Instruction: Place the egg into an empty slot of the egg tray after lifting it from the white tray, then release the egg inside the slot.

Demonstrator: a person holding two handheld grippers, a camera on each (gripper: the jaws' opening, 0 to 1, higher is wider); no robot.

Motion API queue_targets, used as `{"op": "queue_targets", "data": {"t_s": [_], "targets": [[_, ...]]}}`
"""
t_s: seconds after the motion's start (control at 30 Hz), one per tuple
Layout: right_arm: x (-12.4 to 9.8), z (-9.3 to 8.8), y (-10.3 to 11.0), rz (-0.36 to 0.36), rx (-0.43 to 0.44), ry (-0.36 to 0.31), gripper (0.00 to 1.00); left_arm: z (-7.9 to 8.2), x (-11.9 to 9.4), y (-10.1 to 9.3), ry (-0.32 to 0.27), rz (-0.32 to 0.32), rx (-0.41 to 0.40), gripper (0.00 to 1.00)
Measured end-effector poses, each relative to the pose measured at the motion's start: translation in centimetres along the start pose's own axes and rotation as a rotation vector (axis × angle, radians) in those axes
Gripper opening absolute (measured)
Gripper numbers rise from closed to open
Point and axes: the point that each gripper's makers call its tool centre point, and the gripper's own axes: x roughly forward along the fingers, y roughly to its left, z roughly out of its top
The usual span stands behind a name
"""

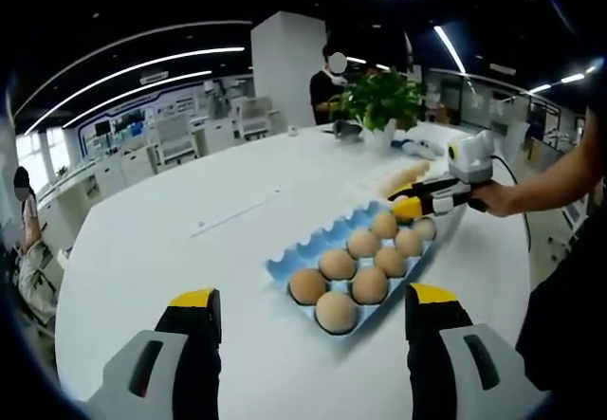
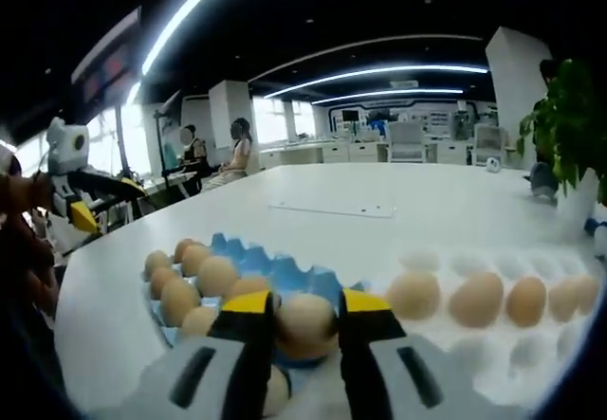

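Observation:
A brown egg point(image 2: 305, 325) is clamped between the yellow-tipped jaws of my right gripper point(image 2: 305, 308), which hangs over the near end of the blue egg tray point(image 2: 285, 270). Several eggs fill the tray's slots. In the left gripper view the right gripper point(image 1: 410, 204) hovers at the far end of the blue tray point(image 1: 285, 266). The white tray point(image 2: 531, 356), with a row of eggs, lies right of the blue one. My left gripper point(image 1: 313, 297) stands open above the table, short of the tray, with nothing between its jaws. It also shows far off as the left gripper point(image 2: 83, 213).
Both trays sit on a large white round table point(image 1: 180, 249). A potted plant point(image 1: 381, 98) stands at its far side, with a person point(image 1: 332, 79) behind it. A flat white strip point(image 1: 237, 213) lies mid-table. A person's hand point(image 1: 498, 197) holds the right gripper. Seated people point(image 2: 237, 150) are farther back.

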Motion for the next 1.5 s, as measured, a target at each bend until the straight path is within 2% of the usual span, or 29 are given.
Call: {"op": "queue_targets", "data": {"t_s": [0.33,0.37,0.43,0.83,0.97,1.07,1.23,1.33,1.5], "targets": [[0.0,-0.5,0.2,0.006,0.007,0.014,0.27,0.0,0.1,-0.1,-0.001,0.0,0.002,0.81],[0.0,-0.6,0.2,0.006,0.012,0.017,0.24,0.0,0.1,-0.1,-0.002,0.002,0.001,0.81],[0.0,-0.2,0.2,0.009,0.003,-0.002,0.22,0.0,0.1,0.0,-0.001,0.004,0.001,0.81],[0.1,-0.3,0.1,0.01,-0.002,0.009,0.24,0.1,0.1,0.1,-0.003,0.001,0.008,0.81],[-0.2,0.4,-0.2,0.002,0.006,-0.012,0.24,0.1,0.1,0.1,-0.003,0.001,0.008,0.81],[-0.7,1.4,-1.5,-0.031,0.017,-0.05,0.25,0.2,0.1,0.2,-0.004,0.0,0.01,0.81],[-1.2,2.3,-4.2,-0.116,0.021,-0.071,0.27,0.2,0.1,0.2,-0.005,-0.001,0.013,0.81],[-1.6,2.2,-5.8,-0.164,0.029,-0.064,0.3,0.3,0.1,0.3,-0.006,0.004,0.012,0.81],[-1.8,1.8,-6.9,-0.198,0.047,-0.056,0.3,0.2,0.0,0.3,-0.001,0.001,0.014,0.81]]}}
